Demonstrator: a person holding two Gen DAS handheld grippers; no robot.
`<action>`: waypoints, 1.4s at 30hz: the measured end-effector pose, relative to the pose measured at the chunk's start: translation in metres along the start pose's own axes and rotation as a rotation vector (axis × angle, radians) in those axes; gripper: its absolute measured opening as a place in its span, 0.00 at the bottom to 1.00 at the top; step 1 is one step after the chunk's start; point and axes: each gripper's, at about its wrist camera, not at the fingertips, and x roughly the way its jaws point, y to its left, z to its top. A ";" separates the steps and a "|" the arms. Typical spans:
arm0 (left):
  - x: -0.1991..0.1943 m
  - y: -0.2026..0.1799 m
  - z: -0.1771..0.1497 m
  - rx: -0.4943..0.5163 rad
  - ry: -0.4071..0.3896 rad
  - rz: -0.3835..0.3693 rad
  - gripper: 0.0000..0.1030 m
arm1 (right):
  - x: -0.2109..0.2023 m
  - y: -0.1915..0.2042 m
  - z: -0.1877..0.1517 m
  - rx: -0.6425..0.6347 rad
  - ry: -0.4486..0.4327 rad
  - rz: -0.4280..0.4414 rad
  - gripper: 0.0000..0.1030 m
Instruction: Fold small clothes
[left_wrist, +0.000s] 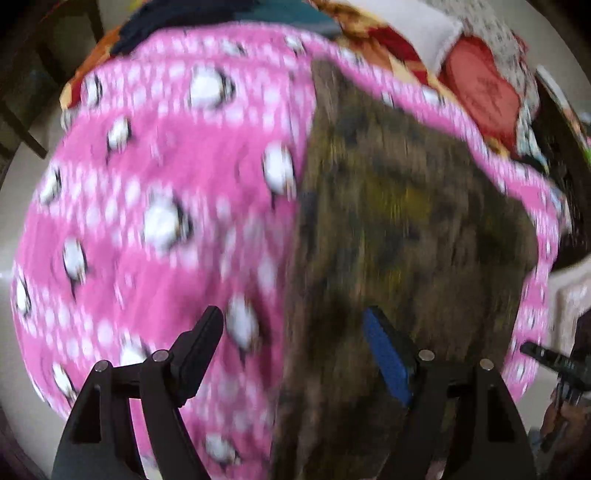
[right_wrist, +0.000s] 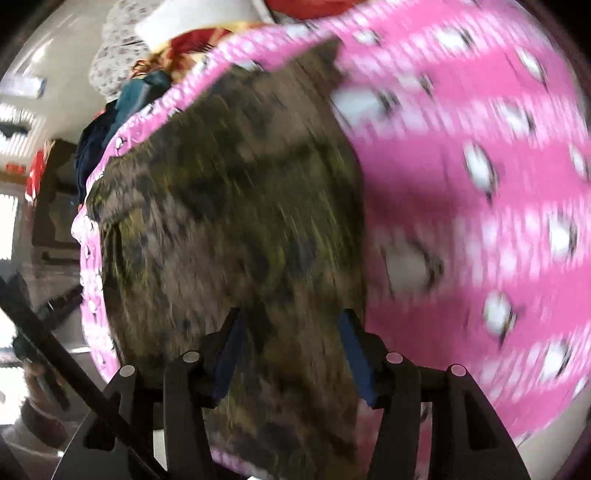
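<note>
A small brown and olive camouflage garment lies flat on a pink blanket with white cartoon figures. Both views are motion-blurred. My left gripper is open and empty, hovering over the garment's left edge, one finger over the blanket and one over the cloth. In the right wrist view the garment fills the middle on the blanket. My right gripper is open and empty above the garment's near part. The right gripper shows at the left wrist view's right edge.
A pile of other clothes and fabrics lies beyond the blanket: red and orange cloth, a white piece, dark blue cloth. Pale floor surrounds the blanket. Dark furniture stands at the side.
</note>
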 end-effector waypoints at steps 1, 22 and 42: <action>0.003 0.000 -0.013 0.010 0.021 0.004 0.75 | 0.003 -0.005 -0.010 0.003 0.019 -0.001 0.56; 0.033 0.031 -0.143 -0.006 0.167 -0.014 0.75 | 0.040 -0.051 -0.140 0.025 0.230 0.040 0.65; 0.029 -0.018 -0.158 0.128 0.237 -0.155 0.08 | 0.007 -0.037 -0.117 0.096 0.211 0.301 0.11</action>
